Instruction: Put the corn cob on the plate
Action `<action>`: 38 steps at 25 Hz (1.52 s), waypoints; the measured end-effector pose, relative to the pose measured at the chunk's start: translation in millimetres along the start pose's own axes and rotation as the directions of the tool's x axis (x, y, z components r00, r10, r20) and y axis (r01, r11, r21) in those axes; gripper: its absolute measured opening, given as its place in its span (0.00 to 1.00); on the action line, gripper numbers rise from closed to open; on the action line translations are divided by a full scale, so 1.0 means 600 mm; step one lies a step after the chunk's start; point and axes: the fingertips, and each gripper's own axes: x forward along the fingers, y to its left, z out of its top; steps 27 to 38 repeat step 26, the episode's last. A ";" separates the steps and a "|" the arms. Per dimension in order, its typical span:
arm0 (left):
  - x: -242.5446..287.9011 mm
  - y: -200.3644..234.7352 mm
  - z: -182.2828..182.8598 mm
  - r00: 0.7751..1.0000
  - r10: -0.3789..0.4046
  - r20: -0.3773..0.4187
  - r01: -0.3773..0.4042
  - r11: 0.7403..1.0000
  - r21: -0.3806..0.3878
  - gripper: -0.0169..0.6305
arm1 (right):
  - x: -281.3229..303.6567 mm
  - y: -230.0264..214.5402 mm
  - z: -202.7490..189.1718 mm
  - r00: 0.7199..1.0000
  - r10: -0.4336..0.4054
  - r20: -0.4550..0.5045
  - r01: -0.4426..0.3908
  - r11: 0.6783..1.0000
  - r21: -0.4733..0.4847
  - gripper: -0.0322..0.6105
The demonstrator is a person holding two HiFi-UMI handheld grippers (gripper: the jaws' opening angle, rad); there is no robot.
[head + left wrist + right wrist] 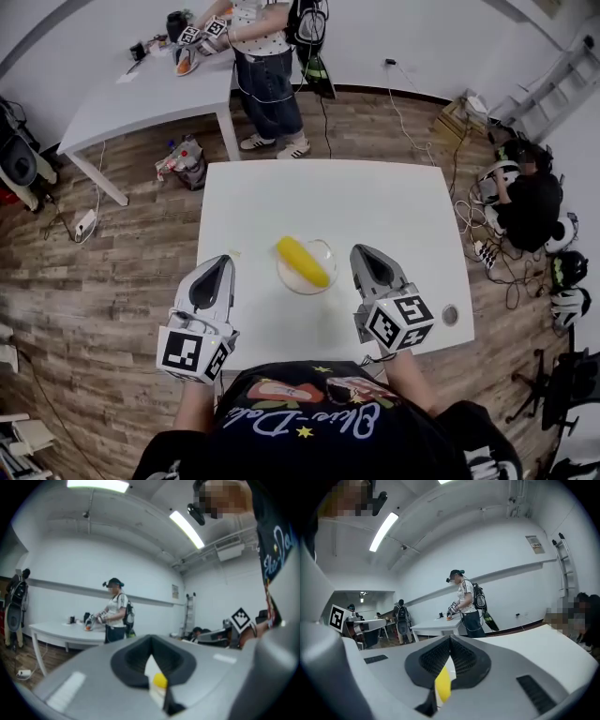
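- The left tool [223,262] hung over the near left edge of the white bench [281,192]. Its two jaws were pressed together and held nothing. Its tip pointed away from the person.
- Through the thin slit between the left tool's jaws, a bit of yellow showed.
- The corn cob [303,261] was to the right of the left tool and a little ahead of its tip. It lay on the clear plate [292,279], tilted, and no tool touched it.
- The plate sat on the bench between the two tools, near both and touching neither.
- The right tool [362,251] was just to the right of the plate. Its jaws were pressed together too, with nothing in them.
- A small round thing [450,314] lay on the bench to the right of the right tool, near the edge.
- Far ahead of both tools, a person [265,66] stood at another table [141,94].
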 end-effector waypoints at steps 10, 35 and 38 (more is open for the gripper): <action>0.021 -0.023 -0.003 0.999 -0.040 -0.005 0.040 0.999 0.008 0.02 | -0.035 0.003 0.027 0.999 -0.018 0.043 0.020 0.998 -0.060 0.07; 0.015 -0.022 0.001 1.000 -0.025 -0.014 0.025 1.000 0.009 0.02 | -0.022 0.009 0.030 1.000 0.005 0.018 -0.003 0.996 -0.086 0.07; 0.015 -0.022 0.001 1.000 -0.025 -0.014 0.025 1.000 0.009 0.02 | -0.022 0.009 0.030 1.000 0.005 0.018 -0.003 0.996 -0.086 0.07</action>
